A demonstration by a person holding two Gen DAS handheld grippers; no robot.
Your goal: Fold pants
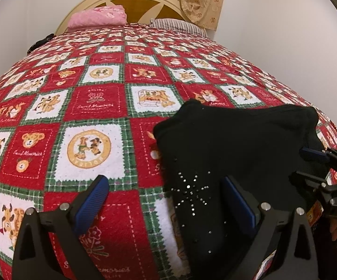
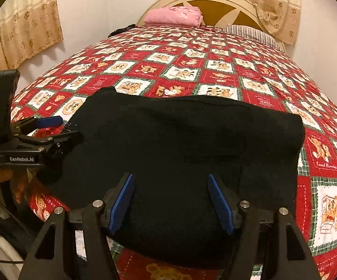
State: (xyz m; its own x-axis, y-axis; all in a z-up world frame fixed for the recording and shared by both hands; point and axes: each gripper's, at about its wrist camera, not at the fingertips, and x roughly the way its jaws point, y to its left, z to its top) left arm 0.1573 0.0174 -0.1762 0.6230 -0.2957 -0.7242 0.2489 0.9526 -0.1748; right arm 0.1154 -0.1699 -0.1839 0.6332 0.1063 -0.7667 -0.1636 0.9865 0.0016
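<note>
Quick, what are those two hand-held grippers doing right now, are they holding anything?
Left hand-held gripper: open, holding nothing.
Right hand-held gripper: open above the black pants, holding nothing.

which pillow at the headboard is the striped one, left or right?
The right one: the striped pillow lies low beside the headboard's right side. The pink pillow on the left is plain pink and bulkier.

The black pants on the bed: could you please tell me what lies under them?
The black pants lie on the red teddy-bear quilt, which shows all around them. Whatever else is beneath the fabric is covered.
</note>
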